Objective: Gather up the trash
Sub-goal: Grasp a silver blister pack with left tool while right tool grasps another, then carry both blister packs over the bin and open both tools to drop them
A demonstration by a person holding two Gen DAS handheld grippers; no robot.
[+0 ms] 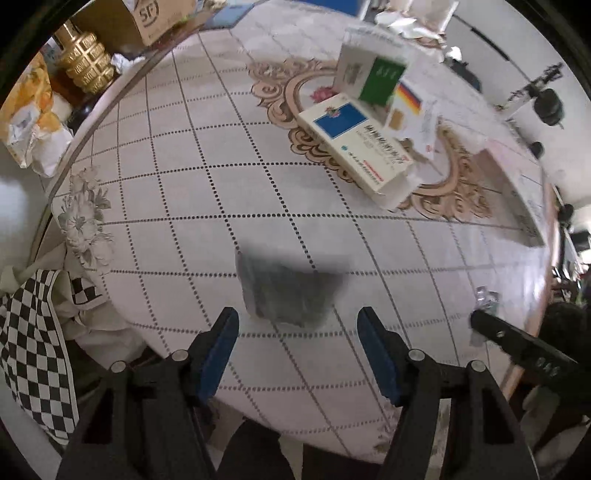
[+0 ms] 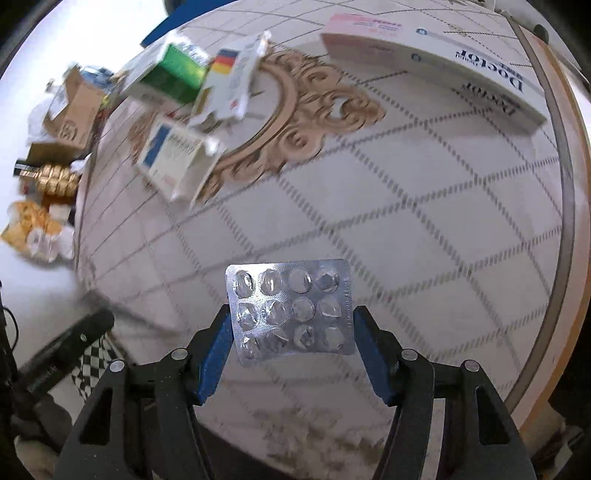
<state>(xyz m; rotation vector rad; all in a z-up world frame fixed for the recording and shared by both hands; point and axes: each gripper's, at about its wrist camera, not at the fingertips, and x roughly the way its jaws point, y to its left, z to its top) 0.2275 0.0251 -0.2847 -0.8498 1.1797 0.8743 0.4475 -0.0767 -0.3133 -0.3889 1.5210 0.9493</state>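
Note:
My right gripper [image 2: 291, 325] is shut on an empty silver blister pack [image 2: 291, 310] and holds it above the round table [image 2: 424, 229]. In the left wrist view the same pack [image 1: 487, 297] peeks out beyond the right gripper's finger at the right edge. My left gripper [image 1: 297, 325] is open and empty, just short of a blurred dark grey wrapper [image 1: 291, 291] on the tablecloth. Several medicine boxes lie at the table's middle: a blue-and-white one [image 1: 356, 146], a green-and-white one [image 1: 369, 74] and one with a flag stripe [image 1: 410, 107].
A long white and pink box [image 2: 436, 62] lies at the far right edge of the table. A checkered bag [image 1: 33, 350] hangs off the near left edge. On the floor stand a gold bottle [image 1: 83, 61], a cardboard box [image 1: 140, 18] and crumpled wrappers [image 1: 33, 125].

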